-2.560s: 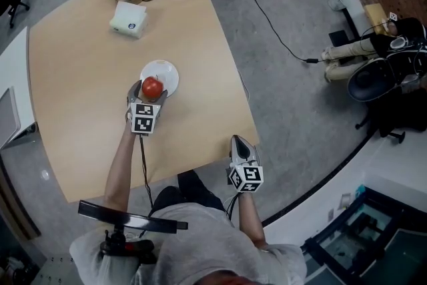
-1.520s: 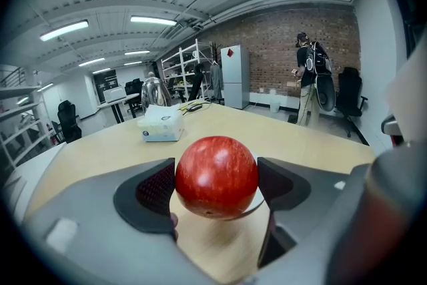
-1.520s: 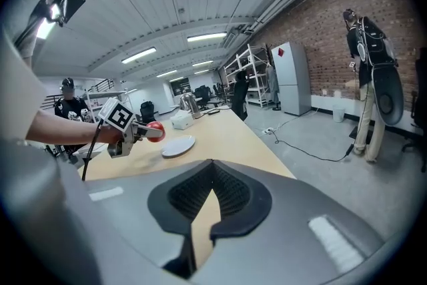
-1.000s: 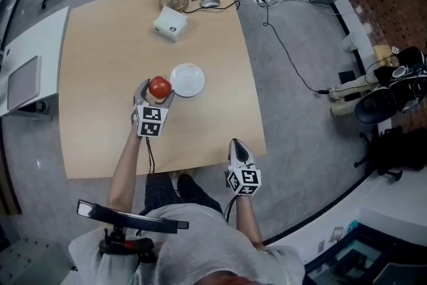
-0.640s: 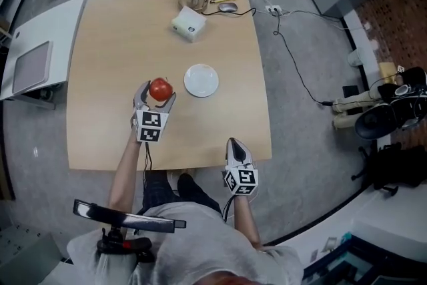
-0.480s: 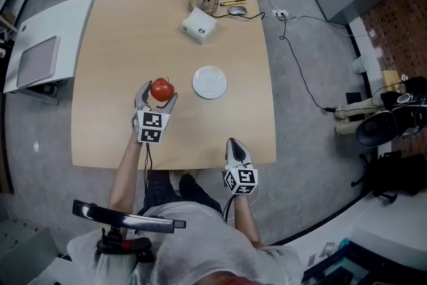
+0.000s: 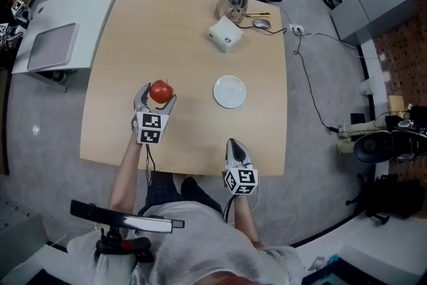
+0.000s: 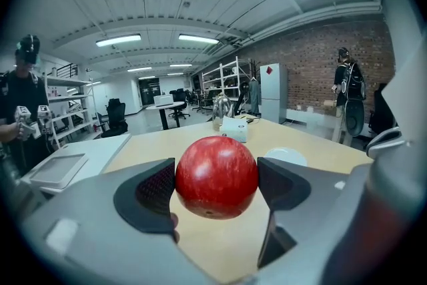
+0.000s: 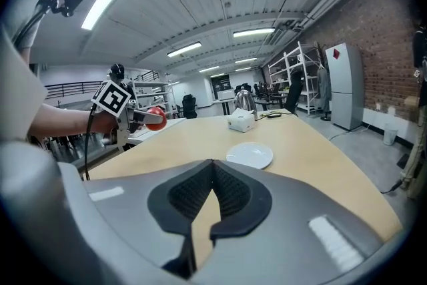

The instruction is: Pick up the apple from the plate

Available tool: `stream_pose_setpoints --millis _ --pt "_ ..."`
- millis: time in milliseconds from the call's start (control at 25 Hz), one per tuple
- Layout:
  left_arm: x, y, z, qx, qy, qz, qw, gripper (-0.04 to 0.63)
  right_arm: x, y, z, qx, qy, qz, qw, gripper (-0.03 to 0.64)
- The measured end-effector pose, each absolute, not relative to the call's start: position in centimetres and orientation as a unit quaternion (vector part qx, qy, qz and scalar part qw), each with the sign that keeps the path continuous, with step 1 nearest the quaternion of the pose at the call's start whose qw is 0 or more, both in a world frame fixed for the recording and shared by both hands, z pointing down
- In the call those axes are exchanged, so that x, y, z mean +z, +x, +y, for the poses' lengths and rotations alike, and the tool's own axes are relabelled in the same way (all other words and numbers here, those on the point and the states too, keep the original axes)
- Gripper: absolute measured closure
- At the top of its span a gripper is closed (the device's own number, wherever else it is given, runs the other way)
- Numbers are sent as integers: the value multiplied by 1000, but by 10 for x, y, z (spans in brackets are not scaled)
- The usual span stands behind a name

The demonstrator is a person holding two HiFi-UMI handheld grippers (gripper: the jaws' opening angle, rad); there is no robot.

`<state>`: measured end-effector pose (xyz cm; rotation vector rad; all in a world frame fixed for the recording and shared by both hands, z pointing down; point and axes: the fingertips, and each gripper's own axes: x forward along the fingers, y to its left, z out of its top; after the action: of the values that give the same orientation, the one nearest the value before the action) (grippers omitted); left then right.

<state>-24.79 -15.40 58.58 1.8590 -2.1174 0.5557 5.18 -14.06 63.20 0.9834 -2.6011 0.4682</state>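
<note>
Left gripper (image 7: 157, 97) holds apple (image 8: 216, 177) (off plate (image 7: 229, 91)).

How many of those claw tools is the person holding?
2. The left gripper is above the table, shut on the red apple; the right gripper, shut and empty, is by the table's near edge. None seems hidden.

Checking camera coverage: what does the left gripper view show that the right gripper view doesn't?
Left gripper view only: the jaws pressed on both sides of the apple, seen close up; a grey tray on the white side table; a person by the brick wall.
Right gripper view only: the left gripper from outside, with its marker cube and the forearm; the right gripper, jaws closed together with nothing between.
Both: the apple, the wooden table, the empty plate, the white box, the kettle.
</note>
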Motion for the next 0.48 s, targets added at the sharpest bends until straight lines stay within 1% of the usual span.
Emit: stream_pose_setpoints --millis 280,480 --pt "590 -286 -132 194 615 -750 151 190 628 13 -141 161 312 -921 168 611" --pt "604 -328 -113 190 598 -761 167 190 631 -30 -136 158 294 -926 178 611"
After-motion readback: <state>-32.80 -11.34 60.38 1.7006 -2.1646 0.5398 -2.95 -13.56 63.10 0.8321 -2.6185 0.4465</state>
